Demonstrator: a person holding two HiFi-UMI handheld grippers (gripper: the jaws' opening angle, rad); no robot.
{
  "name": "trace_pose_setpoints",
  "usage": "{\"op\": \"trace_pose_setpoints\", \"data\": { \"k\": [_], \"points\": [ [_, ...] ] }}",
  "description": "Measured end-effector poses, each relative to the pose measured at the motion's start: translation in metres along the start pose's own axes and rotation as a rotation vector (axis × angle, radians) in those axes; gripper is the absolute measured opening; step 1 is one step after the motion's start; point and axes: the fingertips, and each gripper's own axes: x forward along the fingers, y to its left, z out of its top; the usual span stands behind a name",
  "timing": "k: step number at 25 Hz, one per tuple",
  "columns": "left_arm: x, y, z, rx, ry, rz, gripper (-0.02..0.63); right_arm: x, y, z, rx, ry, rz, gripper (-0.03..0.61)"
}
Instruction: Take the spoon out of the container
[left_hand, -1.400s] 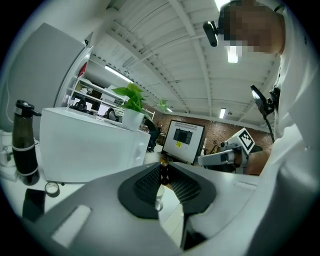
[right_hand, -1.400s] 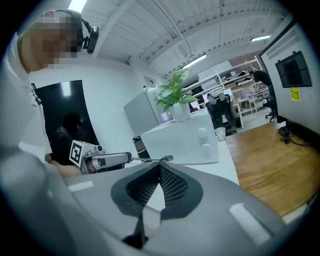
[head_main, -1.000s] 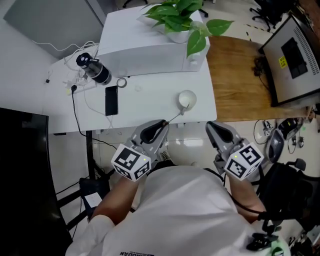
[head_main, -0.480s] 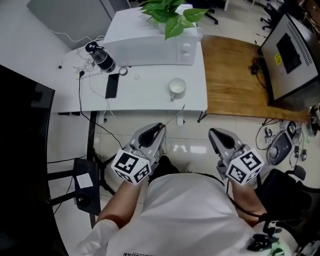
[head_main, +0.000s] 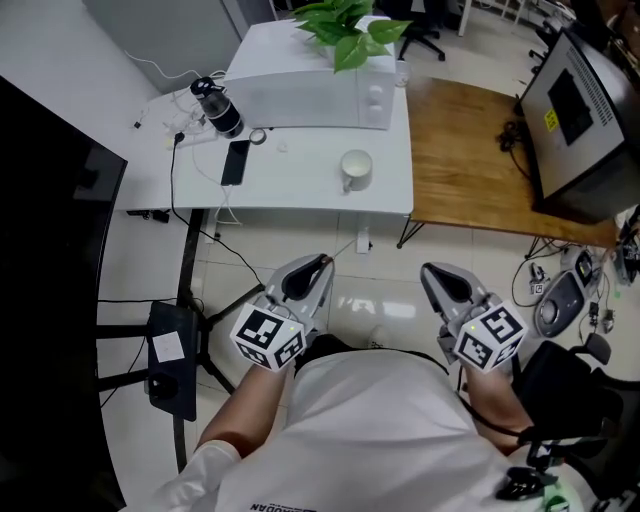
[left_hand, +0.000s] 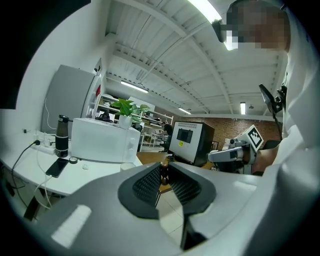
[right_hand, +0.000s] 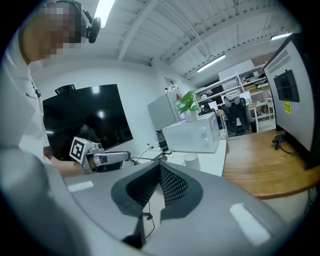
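A white cup (head_main: 355, 168) stands on the white table (head_main: 300, 185), well ahead of both grippers. My left gripper (head_main: 322, 262) is shut on the handle of a thin metal spoon (head_main: 347, 247), which sticks out forward and right over the floor, clear of the cup. In the right gripper view the spoon (right_hand: 145, 159) juts level from the left gripper (right_hand: 117, 157), with the cup (right_hand: 191, 160) behind. My right gripper (head_main: 432, 270) hovers beside it, jaws together and nothing between them. In the left gripper view the dark pads (left_hand: 150, 184) pinch a thin brown piece.
A white microwave (head_main: 310, 95) with a plant (head_main: 345, 20) on top stands at the table's back. A dark bottle (head_main: 215, 108), a phone (head_main: 236, 162) and cables lie at the left. A wooden desk (head_main: 470, 160) adjoins on the right, a black screen (head_main: 50, 200) stands left.
Both grippers have drawn back from the table together. The spoon, whose tip was at the cup, now hangs over the floor, away from it. The left grip stays the same.
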Motion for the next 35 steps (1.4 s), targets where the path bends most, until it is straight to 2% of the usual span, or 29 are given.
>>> {"op": "trace_pose_setpoints", "data": {
  "k": [15,23,35],
  "points": [
    [-0.031,0.032,-0.004,0.053,0.093,-0.088,0.05,0.034,0.04,-0.01,0.015,0.017,-0.088,0.005],
    [-0.039,0.049,0.002,0.057,0.088,-0.127,0.05,0.05,0.054,-0.012,0.023,0.025,-0.118,0.005],
    [-0.042,0.051,0.005,0.062,0.08,-0.131,0.049,0.054,0.061,-0.01,0.02,0.023,-0.119,0.005]
  ]
}}
